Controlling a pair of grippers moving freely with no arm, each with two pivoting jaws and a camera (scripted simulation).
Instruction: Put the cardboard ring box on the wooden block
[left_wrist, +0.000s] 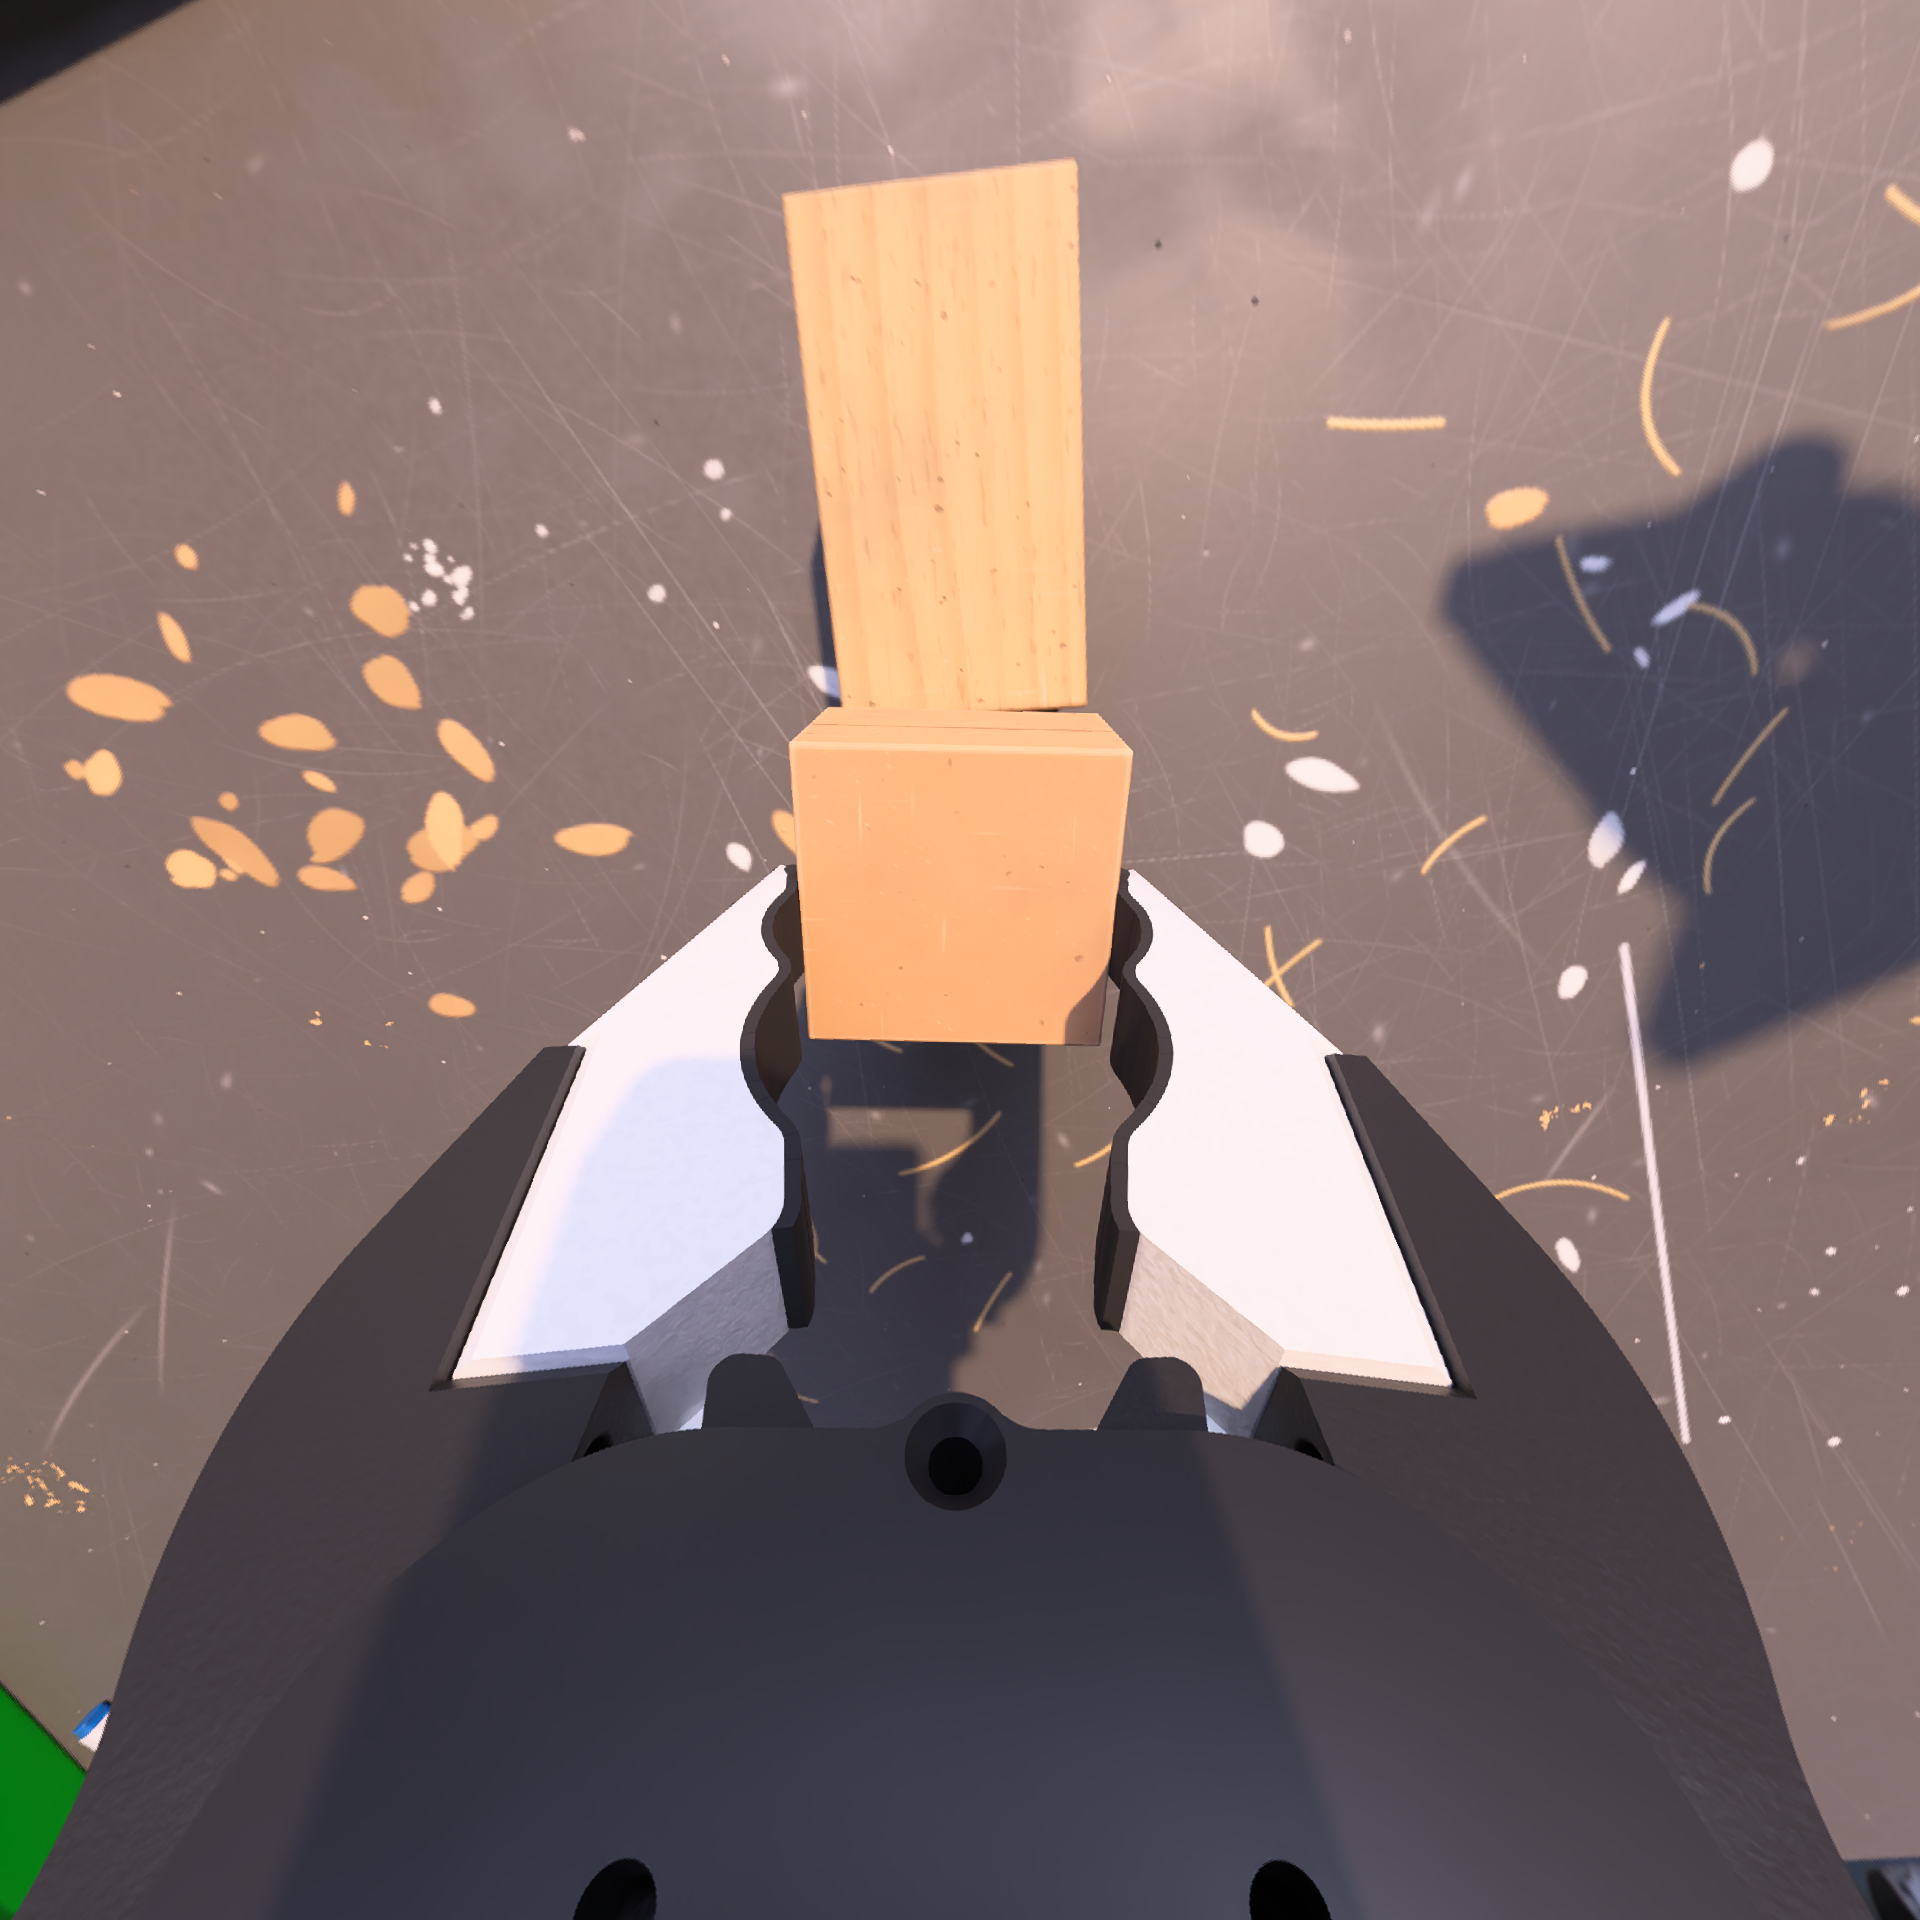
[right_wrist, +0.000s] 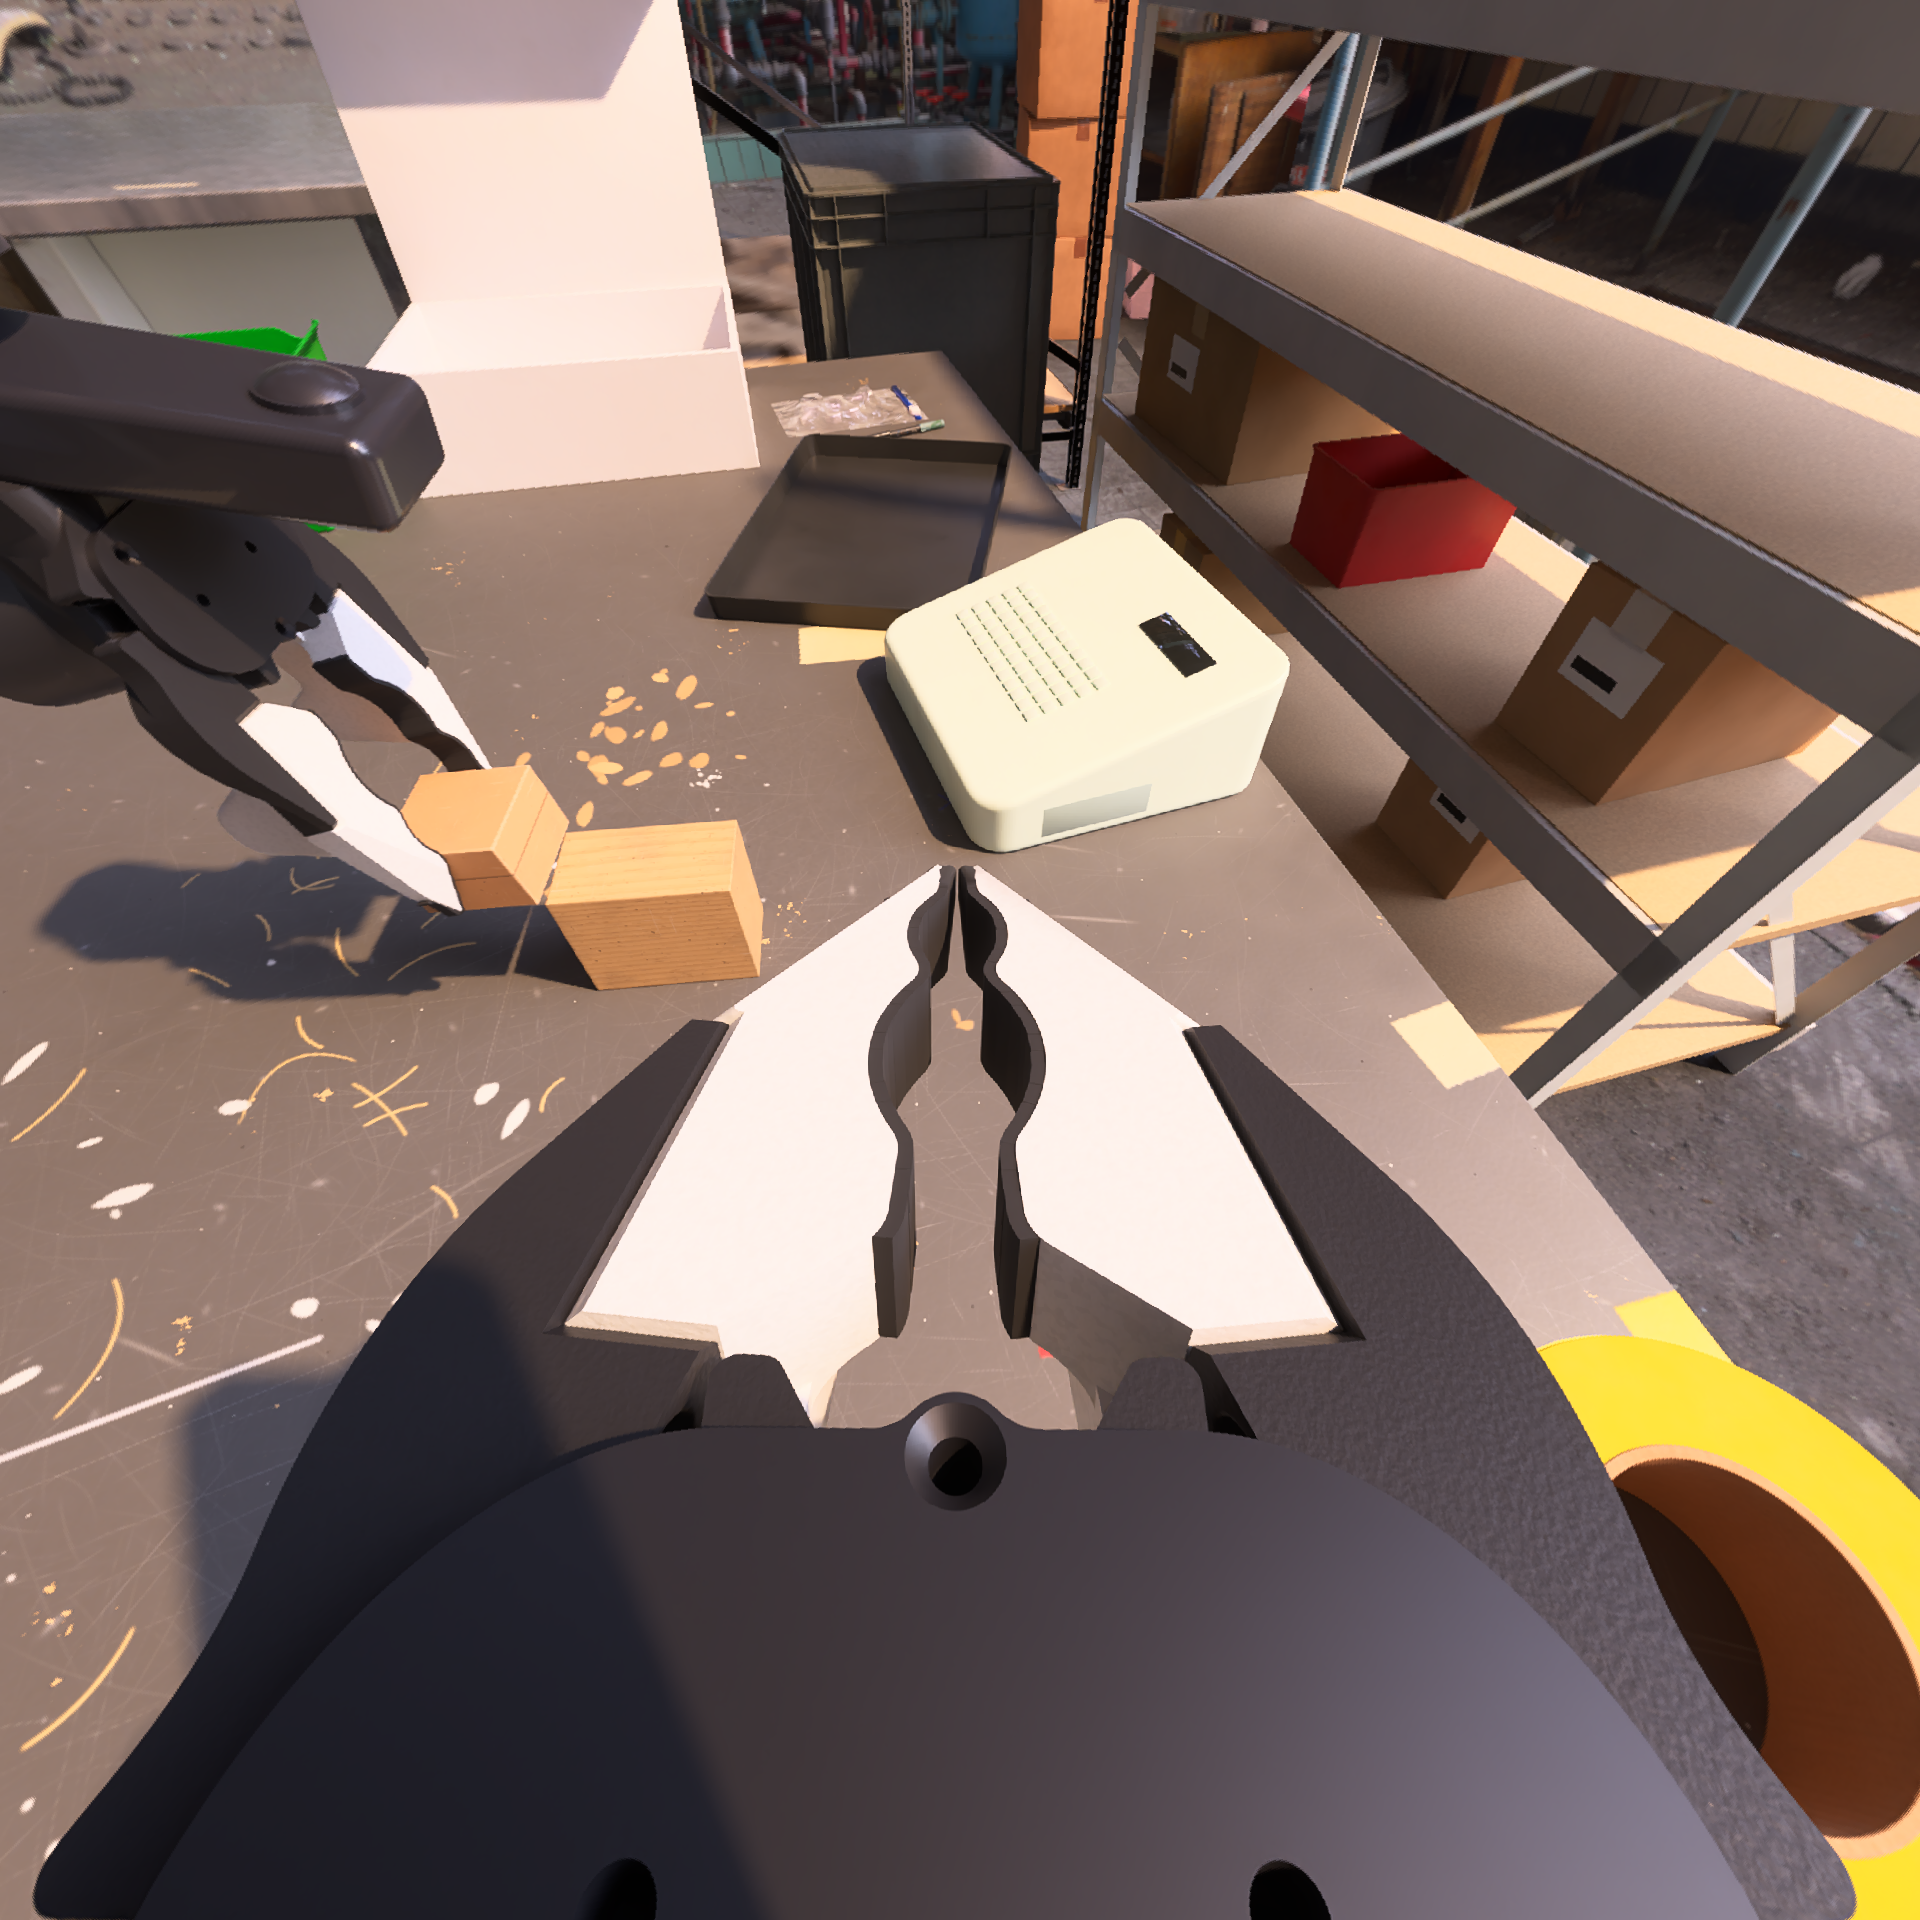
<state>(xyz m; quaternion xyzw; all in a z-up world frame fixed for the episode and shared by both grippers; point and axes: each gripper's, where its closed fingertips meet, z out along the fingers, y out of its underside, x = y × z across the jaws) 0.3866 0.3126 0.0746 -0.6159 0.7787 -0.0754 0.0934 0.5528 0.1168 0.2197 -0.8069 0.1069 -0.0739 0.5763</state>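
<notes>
Left hand-held gripper clamped on the cardboard ring box, one fingertip on each side wall. Box is tan, roughly cubic, with a lid seam near its far end.

From the right wrist view, the cardboard ring box hangs above the desk, tilted, its far corner touching or just beside the upper near edge of the wooden block; cannot tell which. Box is not on top of the block.

Wooden block lies flat on the desk, long axis running away from the left hand-held gripper, pale grain visible.

Right hand-held gripper hovers near the block, fingers together, nothing between them.

Desk surface grey, scratched, flecked with orange and white paint marks.

Further back: black tray, cream sloped device beside it, white stepped stand. Yellow tape roll at lower right. Metal shelving to the right holds cardboard boxes and a red bin.
</notes>
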